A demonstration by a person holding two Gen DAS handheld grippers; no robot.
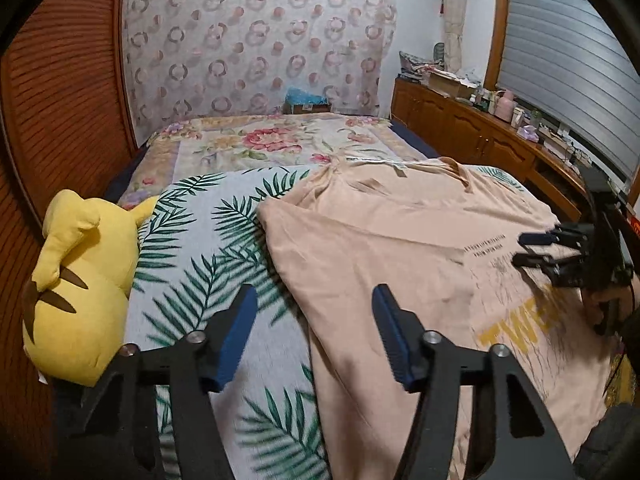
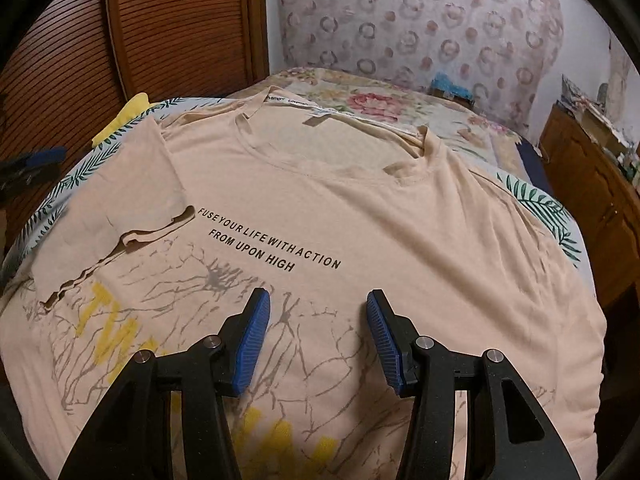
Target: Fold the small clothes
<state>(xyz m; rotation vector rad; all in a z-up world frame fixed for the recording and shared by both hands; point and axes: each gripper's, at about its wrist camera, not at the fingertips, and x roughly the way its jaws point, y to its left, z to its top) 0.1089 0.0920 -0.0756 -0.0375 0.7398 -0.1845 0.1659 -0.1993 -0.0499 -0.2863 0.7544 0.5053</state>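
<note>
t-shirt [image 2: 320, 208]: peach, print up, collar far, hem near, long axis near-far
left sleeve: folded inward
hem: cut off
left gripper [image 1: 314, 332]: released, empty
right gripper [image 2: 318, 332]: released, empty

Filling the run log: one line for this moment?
left gripper open | right gripper open | T-shirt one sleeve folded in

Peach T-shirt [image 2: 320, 208], black lettering, yellow letters, grey crackle print. White sheet [image 1: 208, 248], green palm leaves. Yellow plush toy [image 1: 80, 280], brown stripes. Blue gripper pads [image 2: 252, 344]. Floral blanket [image 1: 260, 140] beyond.
</note>
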